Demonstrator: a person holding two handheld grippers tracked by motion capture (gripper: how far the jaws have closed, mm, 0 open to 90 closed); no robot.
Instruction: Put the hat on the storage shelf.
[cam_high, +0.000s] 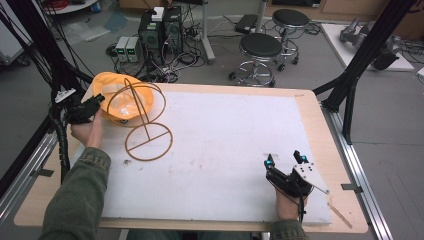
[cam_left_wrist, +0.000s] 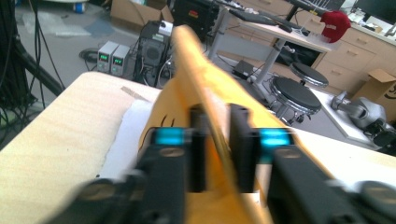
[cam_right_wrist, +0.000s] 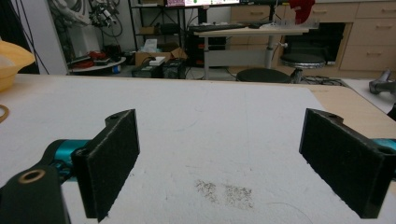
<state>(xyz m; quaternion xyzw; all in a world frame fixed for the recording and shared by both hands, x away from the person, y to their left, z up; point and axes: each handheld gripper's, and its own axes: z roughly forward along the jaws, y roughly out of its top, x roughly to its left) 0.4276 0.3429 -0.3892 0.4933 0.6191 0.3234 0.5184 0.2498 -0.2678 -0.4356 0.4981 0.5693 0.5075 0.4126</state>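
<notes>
A yellow-orange cap (cam_high: 125, 97) rests on a brown wire stand (cam_high: 148, 142) at the far left of the white mat. My left gripper (cam_high: 97, 102) reaches the cap from the left, held in a hand with a green sleeve. In the left gripper view the cap's brim (cam_left_wrist: 201, 70) runs edge-on between the two black pads, and my left gripper (cam_left_wrist: 218, 140) is shut on it. My right gripper (cam_high: 284, 158) lies low on the mat at the front right. Its jaws stand wide apart with bare mat between them, so the right gripper (cam_right_wrist: 219, 149) is open. The cap's edge (cam_right_wrist: 11, 60) shows far left there.
The white mat (cam_high: 225, 130) covers most of the wooden table (cam_high: 320, 125). Black frame posts (cam_high: 350, 80) rise at both sides. Two stools (cam_high: 260, 47) and electronics boxes (cam_high: 160, 30) stand on the floor beyond the far edge.
</notes>
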